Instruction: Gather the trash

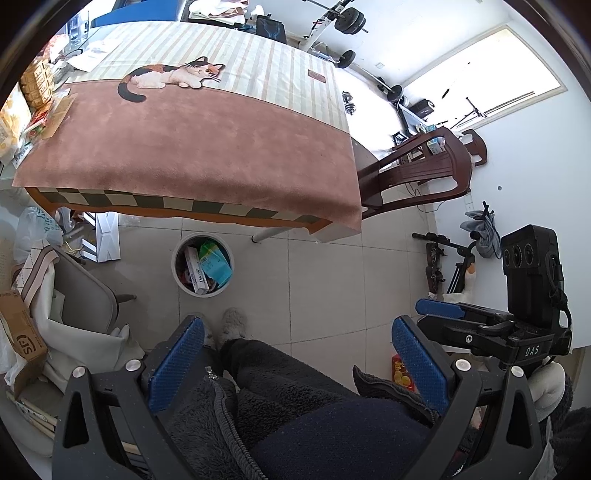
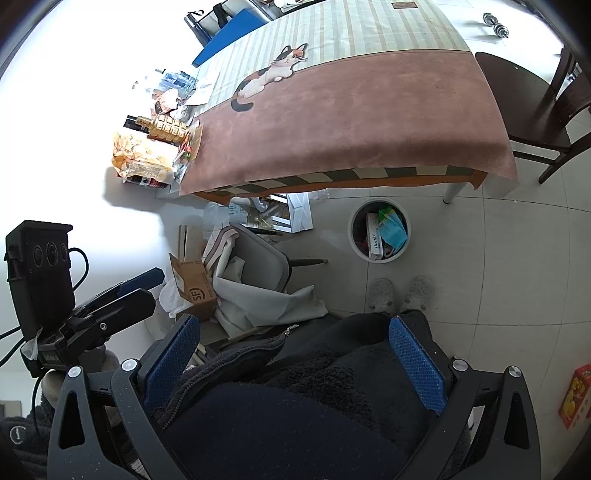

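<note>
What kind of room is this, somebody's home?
Most likely a lived-in home, a dining area doubling as a workout corner: a table with a cat-print cloth, a wooden dining chair, a barbell rack, and a round waste bin on the tiled floor.

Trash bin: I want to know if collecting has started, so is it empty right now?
No, the trash bin on the floor already holds a white box and teal packaging.
</note>
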